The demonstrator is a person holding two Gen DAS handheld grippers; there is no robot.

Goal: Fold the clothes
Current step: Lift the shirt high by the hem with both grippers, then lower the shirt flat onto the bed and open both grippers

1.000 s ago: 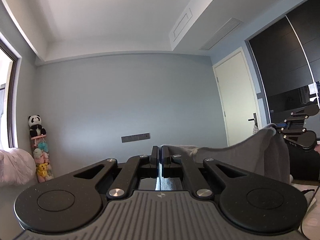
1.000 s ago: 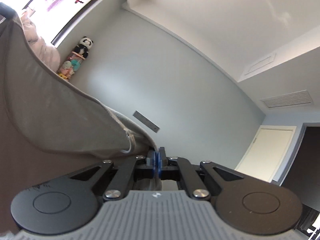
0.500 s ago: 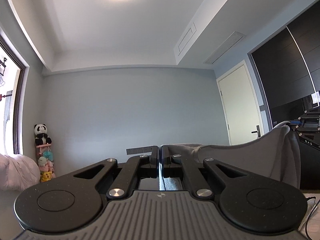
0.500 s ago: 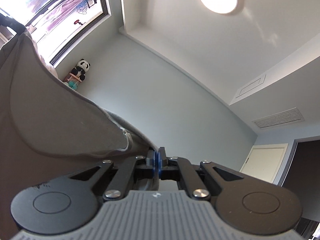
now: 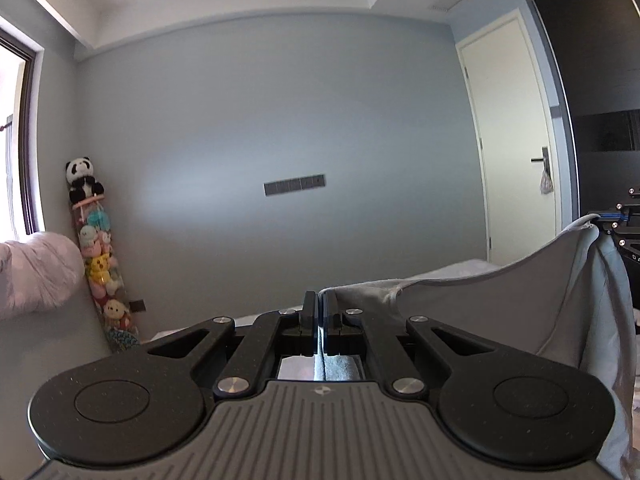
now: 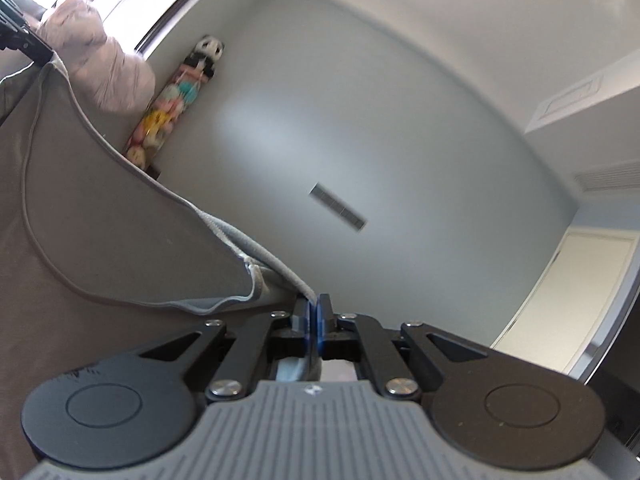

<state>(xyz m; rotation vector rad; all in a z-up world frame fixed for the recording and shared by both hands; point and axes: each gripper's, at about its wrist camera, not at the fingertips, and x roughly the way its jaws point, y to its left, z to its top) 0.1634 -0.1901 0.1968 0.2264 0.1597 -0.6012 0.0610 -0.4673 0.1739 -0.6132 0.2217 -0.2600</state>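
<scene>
A grey garment point(image 5: 520, 300) hangs stretched in the air between my two grippers. My left gripper point(image 5: 319, 308) is shut on one corner of its hem, and the cloth runs off to the right up to the right gripper point(image 5: 608, 218) at that view's edge. In the right wrist view my right gripper point(image 6: 313, 312) is shut on the other corner, with the grey garment point(image 6: 100, 232) sagging away to the left towards the left gripper point(image 6: 24, 36) in the top left corner. The lower part of the garment is hidden.
Ahead is a bare grey wall with a dark switch panel point(image 5: 294, 185). A tall column of soft toys topped by a panda point(image 5: 84, 178) stands in the left corner beside a pink quilt point(image 5: 36, 276). A white door point(image 5: 516, 136) and a dark wardrobe point(image 5: 600, 80) are to the right.
Both grippers have come down and tipped forward with the garment still in them: the ceiling lamp has left both views and the wall, door and toy column now fill them.
</scene>
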